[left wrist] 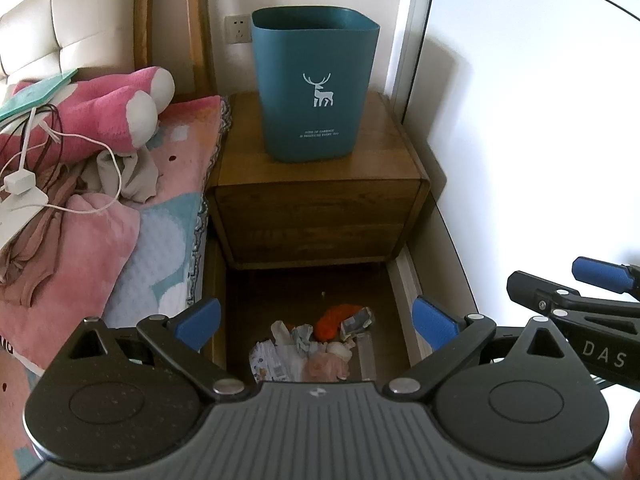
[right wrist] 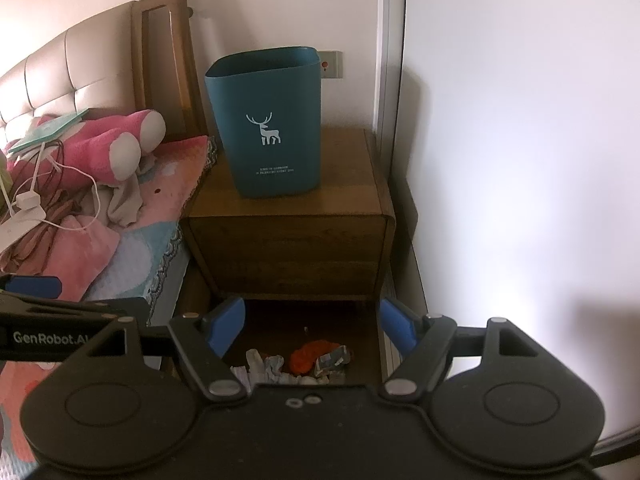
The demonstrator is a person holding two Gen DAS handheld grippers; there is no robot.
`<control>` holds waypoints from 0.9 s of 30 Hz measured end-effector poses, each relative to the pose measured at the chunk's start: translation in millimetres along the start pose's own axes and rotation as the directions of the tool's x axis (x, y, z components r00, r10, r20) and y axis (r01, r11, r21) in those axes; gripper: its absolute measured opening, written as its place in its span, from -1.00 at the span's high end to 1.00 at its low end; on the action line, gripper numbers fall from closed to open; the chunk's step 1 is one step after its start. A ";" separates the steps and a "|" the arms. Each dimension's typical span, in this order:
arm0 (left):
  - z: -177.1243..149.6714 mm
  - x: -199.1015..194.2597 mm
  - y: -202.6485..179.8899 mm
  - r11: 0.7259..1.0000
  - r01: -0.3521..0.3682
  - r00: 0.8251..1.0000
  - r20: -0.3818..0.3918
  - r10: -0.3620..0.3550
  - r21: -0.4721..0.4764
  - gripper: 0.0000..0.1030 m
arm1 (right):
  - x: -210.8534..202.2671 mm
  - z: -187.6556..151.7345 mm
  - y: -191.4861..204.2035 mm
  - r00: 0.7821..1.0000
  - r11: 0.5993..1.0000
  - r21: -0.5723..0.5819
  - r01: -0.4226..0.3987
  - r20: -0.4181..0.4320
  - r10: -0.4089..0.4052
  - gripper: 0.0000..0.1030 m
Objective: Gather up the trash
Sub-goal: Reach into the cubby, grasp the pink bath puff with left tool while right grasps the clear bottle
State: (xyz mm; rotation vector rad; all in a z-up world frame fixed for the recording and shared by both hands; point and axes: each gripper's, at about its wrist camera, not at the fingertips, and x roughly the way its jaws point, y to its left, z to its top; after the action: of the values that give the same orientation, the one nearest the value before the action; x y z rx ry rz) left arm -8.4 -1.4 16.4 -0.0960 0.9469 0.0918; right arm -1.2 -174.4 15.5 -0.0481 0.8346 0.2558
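Bedding in pink, teal and white covers one bed along the left, with a padded headboard behind it. One white wardrobe door fills the right side. Between bed and door stands one wooden nightstand, its front showing two drawer faces. On its top stands one teal bin, upright, mouth upward, a white deer printed on the side facing the cameras; from these angles its inside cannot be seen.

On the bed lies one pink plush toy with two white-tipped limbs pointing toward the nightstand, one teal booklet behind it, and one white charger with its cable looping over crumpled beige cloth.

Trash sits in one loose heap on the dark floor in front of the nightstand, in the narrow gap between bed and door. At least five pieces can be told apart: one orange scrap, one grey crumpled wrapper, white crumpled papers, a printed packet and a pinkish wad. The heap spreads roughly across the gap, with no clear long axis.

Two claws hover above the heap, side by side. The left gripper has its blue pads spread wide, holding nothing. The right gripper is likewise wide and empty.
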 end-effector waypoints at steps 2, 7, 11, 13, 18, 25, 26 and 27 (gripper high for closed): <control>-1.1 2.1 0.7 1.000 0.001 1.000 -0.006 -0.001 0.000 -1.00 | 3.9 -0.2 0.6 1.000 1.000 -0.008 -0.002 -0.008 0.002 -0.45; -6.4 16.8 4.0 1.000 0.006 0.999 -0.040 -0.005 0.006 -1.00 | 27.2 -4.9 0.4 0.999 1.000 -0.014 -0.018 -0.048 0.017 -0.45; -21.8 48.6 6.7 1.000 -0.001 0.995 -0.097 0.004 0.030 -1.00 | 58.2 -22.8 0.0 0.994 0.999 -0.006 -0.033 -0.102 0.033 -0.45; -32.8 69.3 8.6 0.999 -0.009 0.992 -0.129 0.014 0.038 -1.00 | 77.9 -33.8 -1.0 0.991 0.999 -0.010 -0.037 -0.127 0.036 -0.45; -54.8 127.4 17.1 0.998 -0.027 0.983 -0.183 0.036 0.053 -1.00 | 129.0 -59.9 -4.6 0.985 0.999 -0.033 -0.029 -0.173 0.023 -0.45; -83.1 217.7 18.9 0.997 -0.037 0.976 -0.214 0.050 0.066 -1.00 | 216.6 -104.6 -15.7 0.974 0.996 -0.086 -0.029 -0.228 0.008 -0.45; -87.7 232.1 19.2 0.997 -0.041 0.974 -0.222 0.054 0.060 -1.00 | 229.8 -111.0 -19.9 0.970 0.996 -0.079 -0.029 -0.241 0.009 -0.45; -93.2 247.2 18.2 0.997 -0.045 0.971 -0.230 0.057 0.058 -1.00 | 246.1 -117.5 -24.0 0.967 0.998 -0.065 -0.024 -0.253 0.006 -0.45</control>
State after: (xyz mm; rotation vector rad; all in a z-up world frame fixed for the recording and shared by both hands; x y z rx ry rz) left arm 58.0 14.2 -239.4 -0.0339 1.1850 0.1047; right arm 77.5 -163.7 -246.5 -0.1402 1.0809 0.2962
